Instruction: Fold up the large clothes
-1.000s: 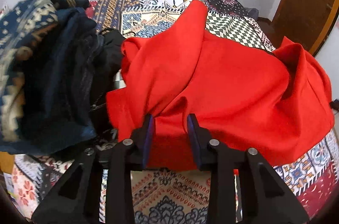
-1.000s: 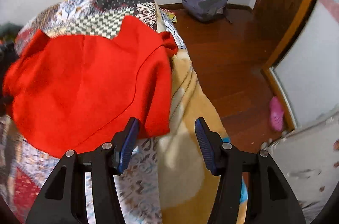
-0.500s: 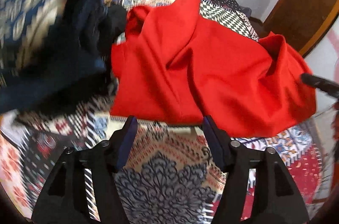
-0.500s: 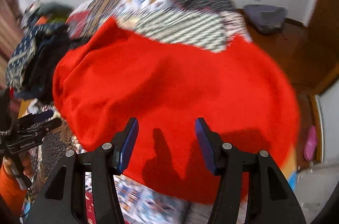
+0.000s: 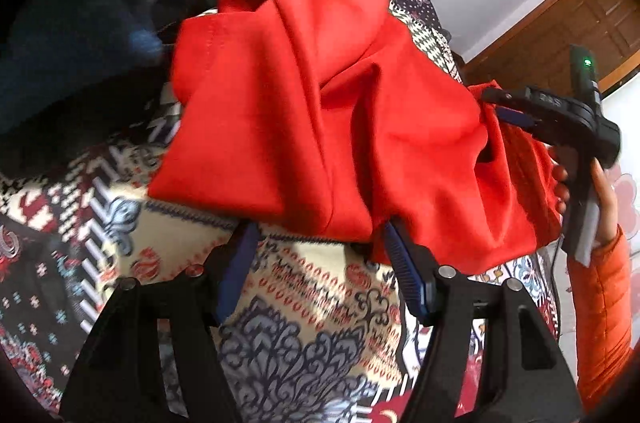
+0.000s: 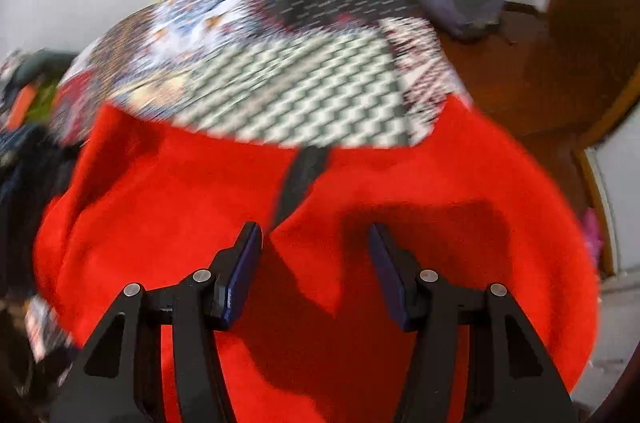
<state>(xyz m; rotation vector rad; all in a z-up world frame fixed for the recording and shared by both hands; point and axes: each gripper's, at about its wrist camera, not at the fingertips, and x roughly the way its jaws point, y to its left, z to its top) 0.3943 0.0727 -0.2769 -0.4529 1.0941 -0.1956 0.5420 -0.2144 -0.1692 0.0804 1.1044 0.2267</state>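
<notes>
One red garment (image 5: 320, 111) lies crumpled on the patterned bedspread (image 5: 304, 307), with a heap of dark blue clothes (image 5: 76, 35) just beside its far left edge. Two grippers work here. The left gripper (image 5: 316, 243) stands parted at the garment's near hem, gripping nothing; its jaws have just been opening. The right gripper (image 6: 314, 243) hovers half open over red cloth, empty. Its lettering is too small to read.
</notes>
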